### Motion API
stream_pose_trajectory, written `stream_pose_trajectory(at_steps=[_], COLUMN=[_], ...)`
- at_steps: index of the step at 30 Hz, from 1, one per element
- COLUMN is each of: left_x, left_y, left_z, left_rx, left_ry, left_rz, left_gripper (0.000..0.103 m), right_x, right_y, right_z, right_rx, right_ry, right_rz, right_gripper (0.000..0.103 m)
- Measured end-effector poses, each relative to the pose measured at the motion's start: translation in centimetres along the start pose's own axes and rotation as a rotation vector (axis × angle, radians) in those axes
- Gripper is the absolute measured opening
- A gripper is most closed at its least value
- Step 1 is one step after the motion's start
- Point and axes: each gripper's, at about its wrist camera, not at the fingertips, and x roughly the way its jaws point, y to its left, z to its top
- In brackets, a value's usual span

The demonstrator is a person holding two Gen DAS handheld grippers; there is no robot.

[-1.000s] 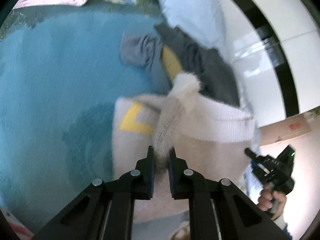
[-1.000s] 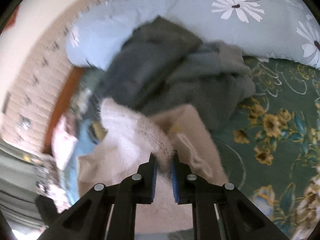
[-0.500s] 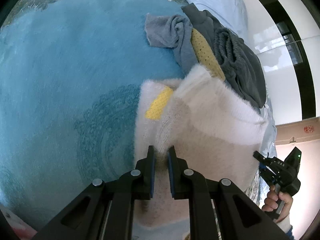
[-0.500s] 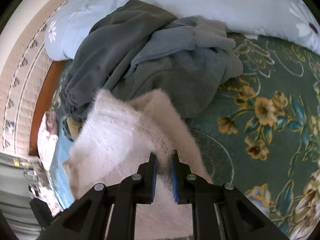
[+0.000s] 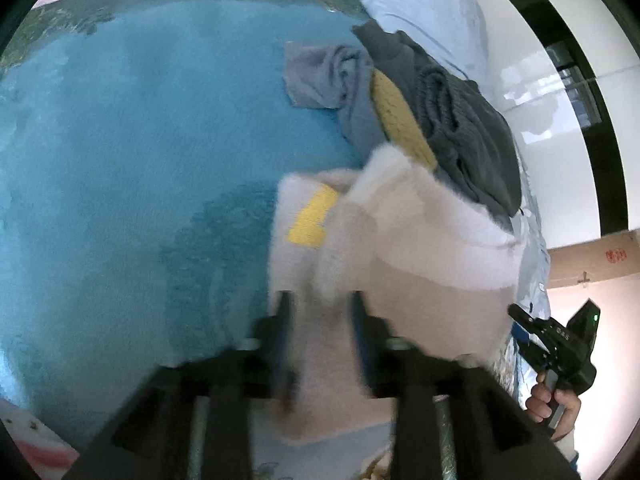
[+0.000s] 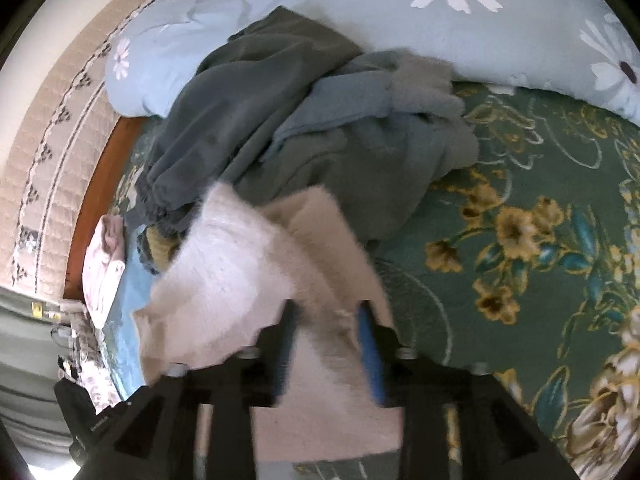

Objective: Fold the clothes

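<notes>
Between the fingers of the left gripper (image 5: 320, 312) there is now a clear gap: a half second ago they were pinched on the fuzzy white sweater (image 5: 400, 248), and now they stand apart over its near edge, blurred with motion. Same story on the right gripper (image 6: 326, 320), its blue-padded fingers (image 6: 370, 344) spread wide where they had been clamped on the knit, with white fabric showing in the gap but not pinched. Both have let go! The sweater lies on the blue blanket (image 5: 140, 160), doubled over on itself, a yellow patch (image 5: 312, 220) showing at its left part, its far edge touching the heap beyond. That heap, a dark grey garment (image 6: 260, 120) tangled with a lighter grey-blue piece (image 5: 332, 76) and a yellow knit (image 5: 396, 116), sits where it was, leaning against the pale blue daisy-print pillow (image 6: 440, 20). To the right the green floral bedspread (image 6: 520, 220) spreads out. In the left wrist view, the right gripper's black body (image 5: 560, 348) shows at the lower right, held in the person's hand (image 5: 554, 404).
</notes>
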Motion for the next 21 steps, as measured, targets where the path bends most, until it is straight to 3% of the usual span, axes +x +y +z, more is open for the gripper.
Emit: stream_pose_trajectory(at_steps=[3, 13, 21], left_x=[0.7, 2.1, 3.6], left_y=[0.7, 0.5, 2.8], left_z=[0.3, 0.0, -0.3], left_rx=[-0.05, -0.014, -0.116], left_ry=[0.008, 0.051, 0.119], left_rz=[0.013, 0.074, -0.003], left_gripper=[0.061, 0.074, 0.087], right_x=[0.2, 1.8, 3.6], right_y=[-1.2, -1.8, -2.5], right_z=[-0.3, -0.9, -1.0], right_rx=[0.05, 0.054, 0.067], right_ry=[0.006, 0.064, 0.12], right_rz=[0.033, 0.078, 0.115], right_gripper=[0.056, 0.065, 0.078])
